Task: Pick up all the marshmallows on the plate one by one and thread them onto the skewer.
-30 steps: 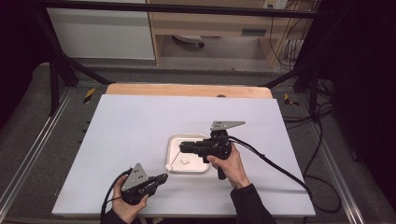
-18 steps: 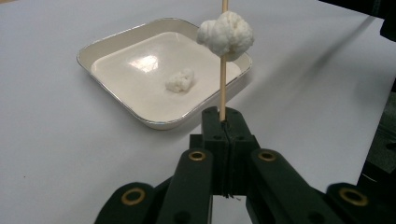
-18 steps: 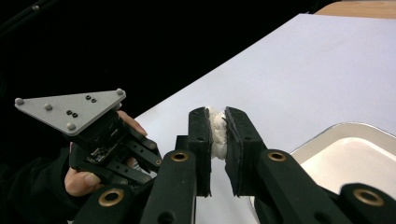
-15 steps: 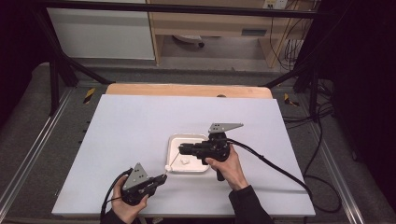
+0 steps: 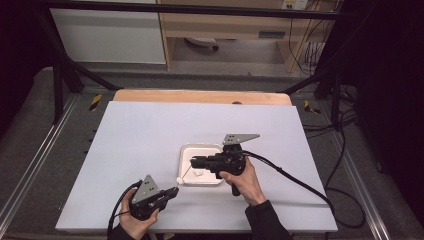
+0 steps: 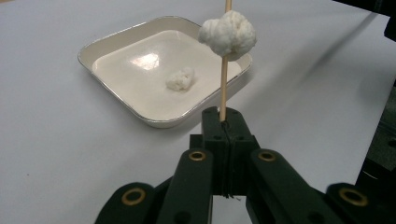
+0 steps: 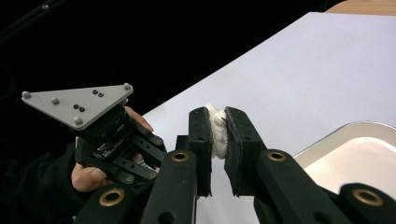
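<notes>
Skewer: thin wooden stick (image 6: 223, 88) standing up out of the left gripper (image 6: 223, 122), jaws pressed together on its lower end.
Lump on skewer: white, cauliflower-like piece (image 6: 228, 34) threaded on the stick, well above the jaws.
Right gripper: (image 7: 218, 122) jaws pinching another white lump (image 7: 216, 130) between the pads.
Tray: shallow white square dish (image 5: 184, 165) near the front middle of the table (image 5: 150, 130); one small white piece (image 6: 180, 79) lies loose inside it.
Positions: from the high view, left gripper (image 5: 172, 191) sits just off the tray's near-left corner, right gripper (image 5: 193, 161) reaches over the tray.
Hands: left hand (image 5: 135, 220) and right hand (image 5: 245, 180) come in from the table's near edge.
</notes>
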`<state>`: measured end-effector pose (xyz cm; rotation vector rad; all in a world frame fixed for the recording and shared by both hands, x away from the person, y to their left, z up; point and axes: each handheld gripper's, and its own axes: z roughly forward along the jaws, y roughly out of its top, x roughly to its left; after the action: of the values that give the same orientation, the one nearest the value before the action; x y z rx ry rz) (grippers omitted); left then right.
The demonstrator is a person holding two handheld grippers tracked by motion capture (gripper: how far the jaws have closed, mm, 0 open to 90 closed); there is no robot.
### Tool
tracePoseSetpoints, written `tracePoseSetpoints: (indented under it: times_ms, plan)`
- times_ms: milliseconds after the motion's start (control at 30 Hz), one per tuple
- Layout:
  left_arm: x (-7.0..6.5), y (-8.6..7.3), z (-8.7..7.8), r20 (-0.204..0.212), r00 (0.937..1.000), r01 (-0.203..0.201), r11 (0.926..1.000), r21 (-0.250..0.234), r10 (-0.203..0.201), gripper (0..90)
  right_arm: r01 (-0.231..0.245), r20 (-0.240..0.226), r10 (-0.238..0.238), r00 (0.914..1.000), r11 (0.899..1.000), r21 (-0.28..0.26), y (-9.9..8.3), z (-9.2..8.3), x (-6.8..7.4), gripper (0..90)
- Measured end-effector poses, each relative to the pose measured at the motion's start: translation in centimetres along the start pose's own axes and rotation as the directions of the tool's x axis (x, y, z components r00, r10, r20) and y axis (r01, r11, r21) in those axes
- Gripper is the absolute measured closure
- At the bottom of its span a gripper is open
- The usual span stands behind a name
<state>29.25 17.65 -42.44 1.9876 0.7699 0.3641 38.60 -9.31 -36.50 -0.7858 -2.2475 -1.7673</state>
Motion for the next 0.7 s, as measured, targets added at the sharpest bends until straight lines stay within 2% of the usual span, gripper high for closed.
tracePoseSetpoints:
  times_ms: [300, 700]
  plan:
    - [-0.01, 0.05, 0.03, -0.004, 1.0000, 0.007, 0.9999, 0.014, -0.007, 89.0, 0.030, 0.020, -0.030, 0.9994, 1.000, 0.011, -0.31, 0.03, 0.35, 81.7]
    - [-0.24, 0.14, 0.16, -0.003, 1.0000, -0.002, 0.9999, 0.012, 0.002, 89.0, 0.062, 0.017, -0.062, 0.9980, 0.998, -0.001, -0.67, 0.27, 0.65, 81.7]
